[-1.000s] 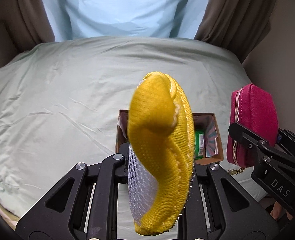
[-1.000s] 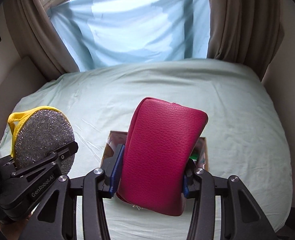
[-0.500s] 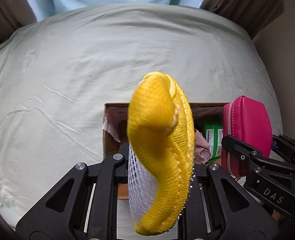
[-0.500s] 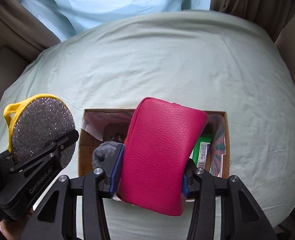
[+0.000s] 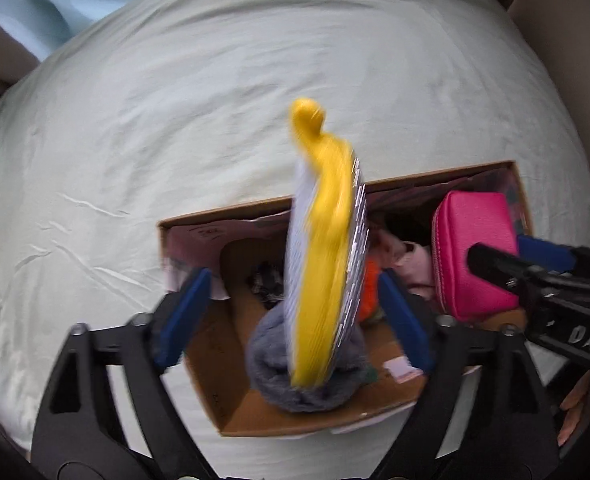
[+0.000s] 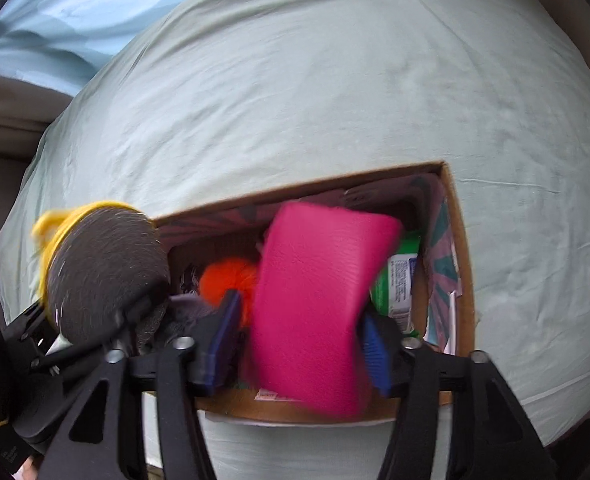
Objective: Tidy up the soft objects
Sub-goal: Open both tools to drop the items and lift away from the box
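Pouch [image 6: 315, 304] over box [image 6: 465, 280] | left tool [image 5: 291, 300] opening

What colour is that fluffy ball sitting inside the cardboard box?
Bright orange fluffy ball, clearest in the right wrist view, lying inside the cardboard box.

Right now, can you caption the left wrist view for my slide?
Left hand-held gripper opening, yellow scrubber loose between its pads over the cardboard box on the bed, pink pouch alongside.
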A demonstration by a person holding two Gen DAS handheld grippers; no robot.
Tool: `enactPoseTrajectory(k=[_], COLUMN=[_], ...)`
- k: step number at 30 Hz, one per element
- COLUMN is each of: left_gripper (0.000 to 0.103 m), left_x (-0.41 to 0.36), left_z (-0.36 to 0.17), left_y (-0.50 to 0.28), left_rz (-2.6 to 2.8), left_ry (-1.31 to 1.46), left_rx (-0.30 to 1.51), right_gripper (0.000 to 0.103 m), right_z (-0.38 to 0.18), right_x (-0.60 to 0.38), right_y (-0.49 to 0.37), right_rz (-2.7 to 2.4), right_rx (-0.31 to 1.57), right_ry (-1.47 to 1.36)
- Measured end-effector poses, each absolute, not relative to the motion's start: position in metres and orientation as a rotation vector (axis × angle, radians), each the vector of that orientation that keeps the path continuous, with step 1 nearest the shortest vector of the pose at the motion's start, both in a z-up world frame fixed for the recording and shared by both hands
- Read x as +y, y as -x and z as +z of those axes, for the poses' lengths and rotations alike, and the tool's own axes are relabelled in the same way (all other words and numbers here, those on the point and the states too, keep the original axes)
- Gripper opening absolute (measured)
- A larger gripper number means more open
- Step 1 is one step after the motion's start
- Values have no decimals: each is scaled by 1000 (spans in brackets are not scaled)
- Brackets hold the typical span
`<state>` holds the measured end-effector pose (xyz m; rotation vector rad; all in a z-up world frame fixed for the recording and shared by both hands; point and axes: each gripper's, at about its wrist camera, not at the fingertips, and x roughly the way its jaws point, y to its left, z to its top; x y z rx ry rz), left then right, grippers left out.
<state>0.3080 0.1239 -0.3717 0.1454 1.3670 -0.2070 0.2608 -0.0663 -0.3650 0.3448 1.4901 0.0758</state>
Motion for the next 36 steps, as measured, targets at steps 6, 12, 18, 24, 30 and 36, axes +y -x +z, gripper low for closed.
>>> enactPoseTrajectory(k=[6,12,18,24,30,36], left_gripper=[103,103,103,103,103,103], left_x=[141,146,150,140,133,123], left_z=[-372,-371,-356,-308,-218,-120], left_y=[-305,-299,-277,-248,-214,-168], left_rz=[-189,-177,-176,-168,-156,-126], left_ry=[-93,-83,-73,-52,8,80], left_rx=[1362,1355,1333,1280,1162,979], right_gripper=[103,103,103,103,103,103], right_z=[-354,-349,-334,-290,-202,-102], right_x=[-80,-77,-83,-91,-101,-127], right_y=[-260,-254,-243,-228,-200,-154], right_rz=[71,84,93,125,182,193], right_rx=[1463,1431,1400,1325,1161,955], right_ry=[-337,-314,-309,-276,-176,-108])
